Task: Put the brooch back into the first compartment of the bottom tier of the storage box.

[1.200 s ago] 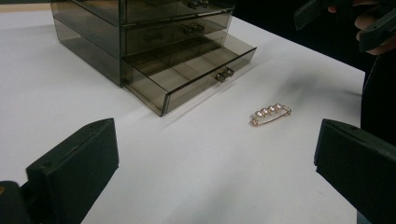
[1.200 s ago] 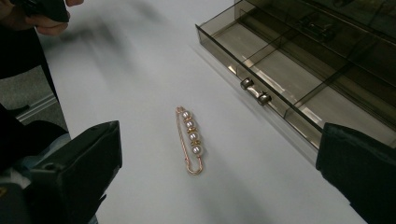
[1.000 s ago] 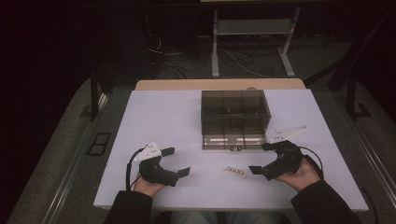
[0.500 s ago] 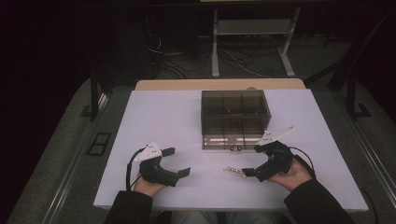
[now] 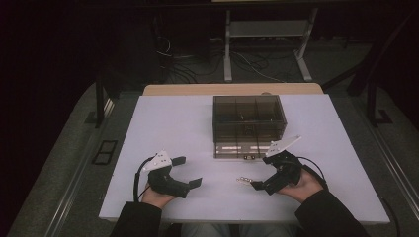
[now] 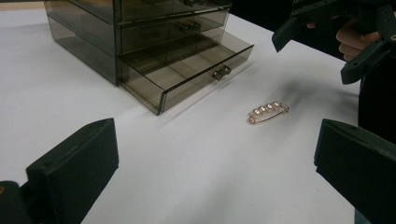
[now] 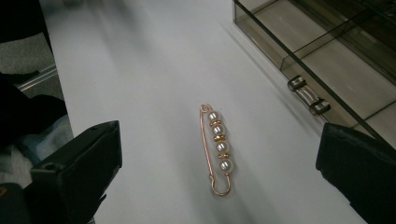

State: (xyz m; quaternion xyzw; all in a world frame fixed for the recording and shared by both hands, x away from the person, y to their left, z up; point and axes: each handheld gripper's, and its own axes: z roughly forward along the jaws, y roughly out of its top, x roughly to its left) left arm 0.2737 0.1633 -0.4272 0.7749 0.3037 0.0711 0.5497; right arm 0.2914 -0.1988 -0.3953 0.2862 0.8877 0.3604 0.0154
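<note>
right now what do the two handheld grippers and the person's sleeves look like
Both are black two-jaw tools with blocky, flat-faced jaws. The left gripper and right gripper each carry a pale grey three-cornered plate on top and trail a black cable that loops back toward the wrist. The person wears dark long sleeves.

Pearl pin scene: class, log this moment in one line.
pearl pin: on table, untouched | right tongs: open, near it | left tongs: open | bottom drawer: open

Three cameras on one white table (image 5: 178, 128): one overhead, two low along gripper jaws.
The high view looks forward and down; both close gripper views share the gold pearl-beaded pin (image 6: 268, 112) (image 7: 218, 148) (image 5: 244, 179) and smoky clear-plastic drawer box (image 6: 140, 42) (image 7: 336, 56) (image 5: 248, 123).
</note>
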